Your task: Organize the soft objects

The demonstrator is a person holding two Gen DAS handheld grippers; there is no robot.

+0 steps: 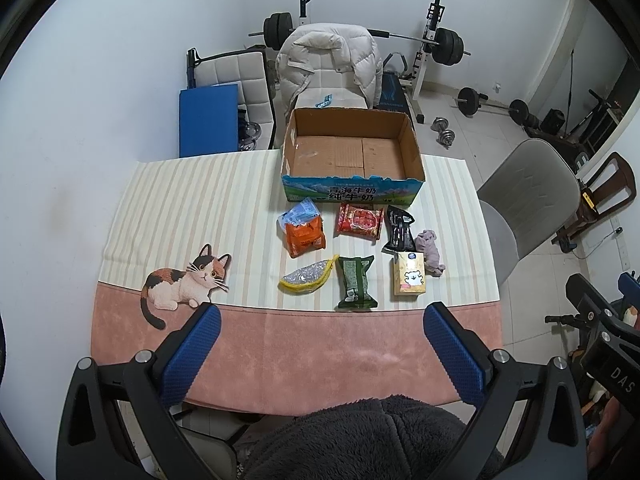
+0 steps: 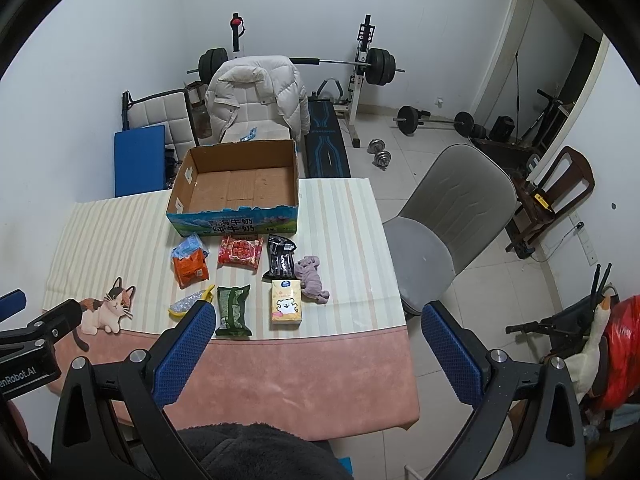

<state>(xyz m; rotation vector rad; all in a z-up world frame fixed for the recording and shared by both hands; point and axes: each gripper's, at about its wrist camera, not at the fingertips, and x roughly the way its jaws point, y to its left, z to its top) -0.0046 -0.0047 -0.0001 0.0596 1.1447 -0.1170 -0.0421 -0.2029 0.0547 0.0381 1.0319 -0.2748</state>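
Note:
An empty cardboard box (image 1: 352,148) (image 2: 240,184) stands at the table's far side. In front of it lie an orange packet (image 1: 305,236) (image 2: 191,267) on a blue packet (image 1: 298,214), a red packet (image 1: 360,221) (image 2: 240,253), a black packet (image 1: 399,230) (image 2: 280,260), a grey cloth (image 1: 430,252) (image 2: 312,278), a yellow tissue pack (image 1: 410,278) (image 2: 285,305), a green packet (image 1: 355,282) (image 2: 233,310) and a silver-yellow pouch (image 1: 306,280) (image 2: 188,302). My left gripper (image 1: 322,354) and right gripper (image 2: 318,354) are both open and empty, held above the table's near edge.
The table (image 1: 280,360) has a striped and pink cloth with a cat picture (image 1: 184,280). A grey chair (image 1: 520,208) (image 2: 448,216) stands right of it. A chair with a white jacket (image 1: 328,60) and weights are behind.

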